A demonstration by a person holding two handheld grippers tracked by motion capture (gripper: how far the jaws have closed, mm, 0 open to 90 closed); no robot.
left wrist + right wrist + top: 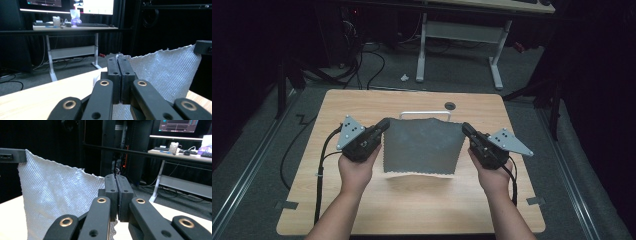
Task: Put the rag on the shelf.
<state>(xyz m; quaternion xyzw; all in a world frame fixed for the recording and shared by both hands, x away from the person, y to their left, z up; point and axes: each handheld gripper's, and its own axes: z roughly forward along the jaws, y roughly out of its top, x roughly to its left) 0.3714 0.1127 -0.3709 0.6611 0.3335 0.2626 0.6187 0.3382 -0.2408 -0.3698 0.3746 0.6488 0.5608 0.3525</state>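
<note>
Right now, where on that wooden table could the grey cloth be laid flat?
The light wooden table is bare along its near edge and both sides. The middle is crowded: grey woven cloth hangs between left gripper and right gripper, white wire handle behind.

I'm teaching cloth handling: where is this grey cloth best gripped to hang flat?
At its two top corners, one from each side, as the left tongs and right tongs do now: the grey cloth hangs spread between them.

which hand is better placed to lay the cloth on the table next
Neither clearly: the left claw and right claw each pinch a top corner of the grey woven cloth, roughly level above the wooden table. Lower both together.
</note>
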